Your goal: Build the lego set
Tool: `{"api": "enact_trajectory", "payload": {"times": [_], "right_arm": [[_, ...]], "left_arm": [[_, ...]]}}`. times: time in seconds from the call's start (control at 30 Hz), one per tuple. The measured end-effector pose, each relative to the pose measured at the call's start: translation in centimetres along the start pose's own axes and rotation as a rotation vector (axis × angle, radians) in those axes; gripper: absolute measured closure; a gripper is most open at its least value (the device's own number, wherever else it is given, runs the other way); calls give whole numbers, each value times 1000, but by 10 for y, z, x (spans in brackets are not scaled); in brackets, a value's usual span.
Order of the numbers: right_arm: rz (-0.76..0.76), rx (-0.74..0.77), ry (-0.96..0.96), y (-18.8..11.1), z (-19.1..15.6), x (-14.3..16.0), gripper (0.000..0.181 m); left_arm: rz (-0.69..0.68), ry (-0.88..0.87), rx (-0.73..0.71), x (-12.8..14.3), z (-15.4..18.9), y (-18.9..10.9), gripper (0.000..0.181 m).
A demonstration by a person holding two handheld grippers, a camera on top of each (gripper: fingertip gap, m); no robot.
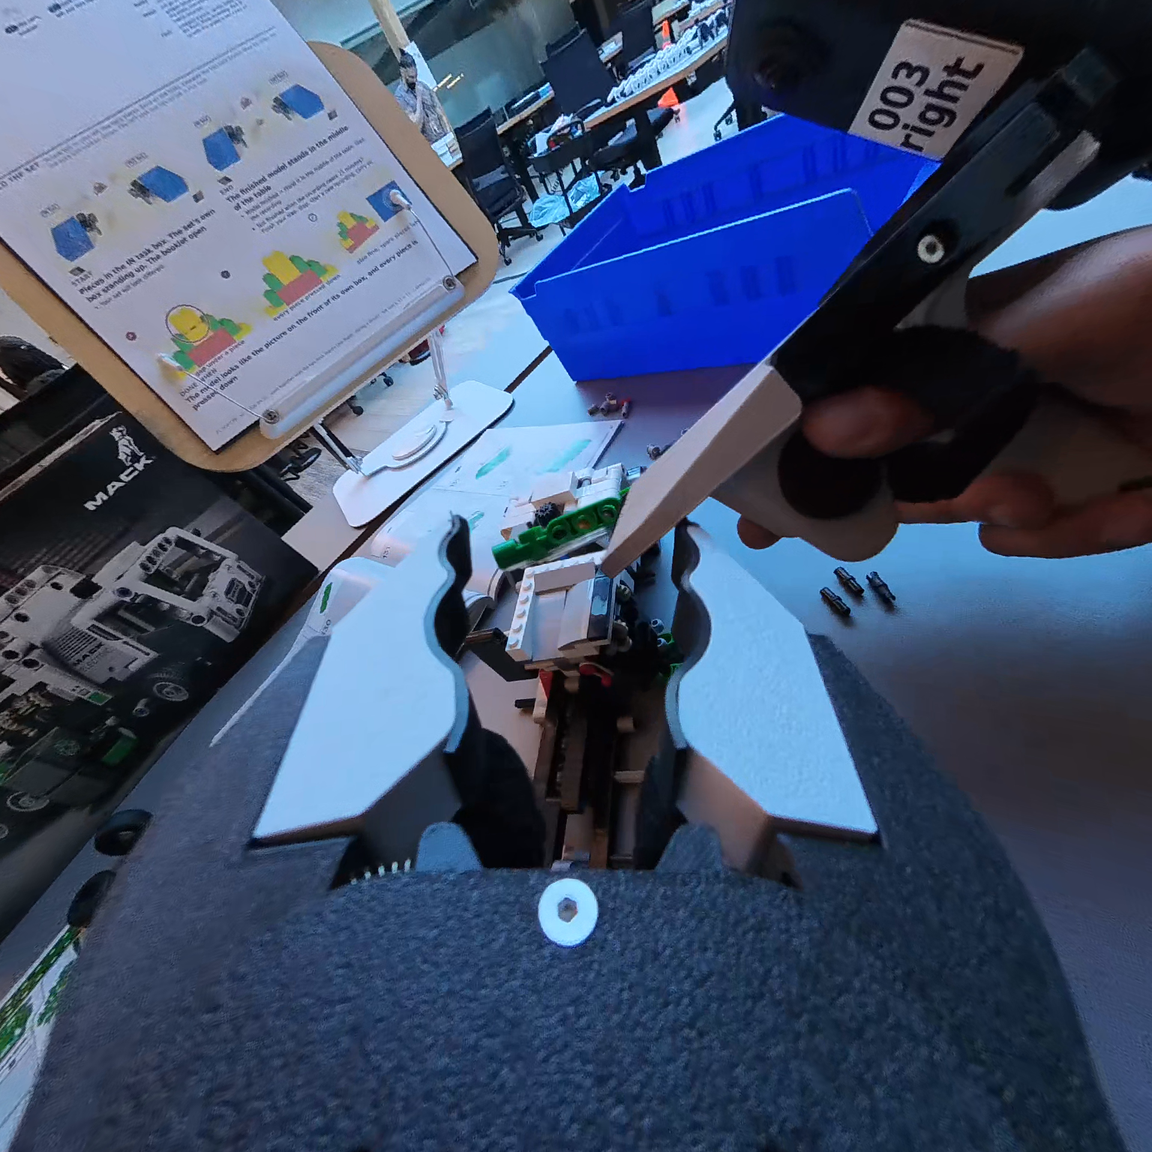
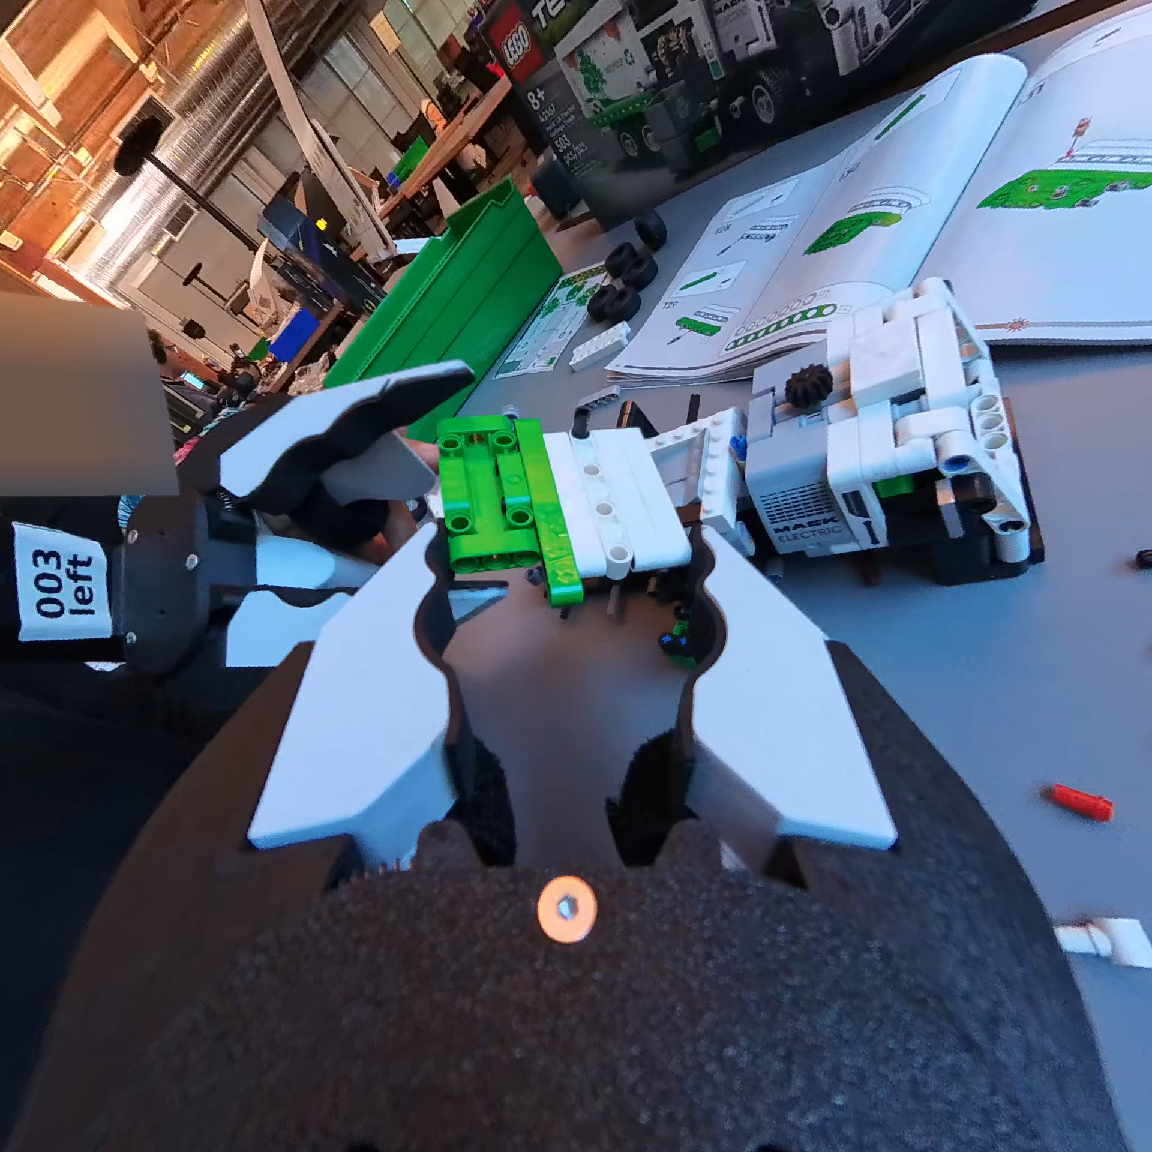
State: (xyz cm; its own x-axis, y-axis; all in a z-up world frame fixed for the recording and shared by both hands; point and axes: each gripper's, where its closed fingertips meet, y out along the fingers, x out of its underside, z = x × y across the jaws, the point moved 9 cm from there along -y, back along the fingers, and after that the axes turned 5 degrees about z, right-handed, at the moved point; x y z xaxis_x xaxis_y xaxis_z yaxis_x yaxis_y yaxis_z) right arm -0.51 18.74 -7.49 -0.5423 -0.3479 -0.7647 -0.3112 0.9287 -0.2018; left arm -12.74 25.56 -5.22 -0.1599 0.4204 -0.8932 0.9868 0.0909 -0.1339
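Steadying the truck for the green-and-white panel
My left gripper point(image 1: 567, 598) jaws straddle the truck point(image 1: 573, 623), grip unclear; right gripper point(image 2: 570, 586) jaws gape empty beside the panel point(image 2: 548, 499); I'd press squarely.

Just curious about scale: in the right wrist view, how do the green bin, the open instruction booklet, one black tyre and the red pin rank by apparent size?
1. Open instruction booklet
2. Green bin, farther off, so the order is unsure
3. Black tyre
4. Red pin, though nearer the camera
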Motion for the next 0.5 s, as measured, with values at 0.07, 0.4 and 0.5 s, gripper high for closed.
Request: {"api": "enact_trajectory", "payload": {"times": [0.07,0.4,0.5], "right_arm": [[-11,6,-10,0,0,1,107],[74,98,-324,-12,-10,-9,107],[130,112,-447,-14,-15,-10,107]], "left_arm": [[-7,14,17,1,1,0,122],[-17,-363,186,9,-26,-11,148],[34,-840,396,8,-46,-11,155]]}}
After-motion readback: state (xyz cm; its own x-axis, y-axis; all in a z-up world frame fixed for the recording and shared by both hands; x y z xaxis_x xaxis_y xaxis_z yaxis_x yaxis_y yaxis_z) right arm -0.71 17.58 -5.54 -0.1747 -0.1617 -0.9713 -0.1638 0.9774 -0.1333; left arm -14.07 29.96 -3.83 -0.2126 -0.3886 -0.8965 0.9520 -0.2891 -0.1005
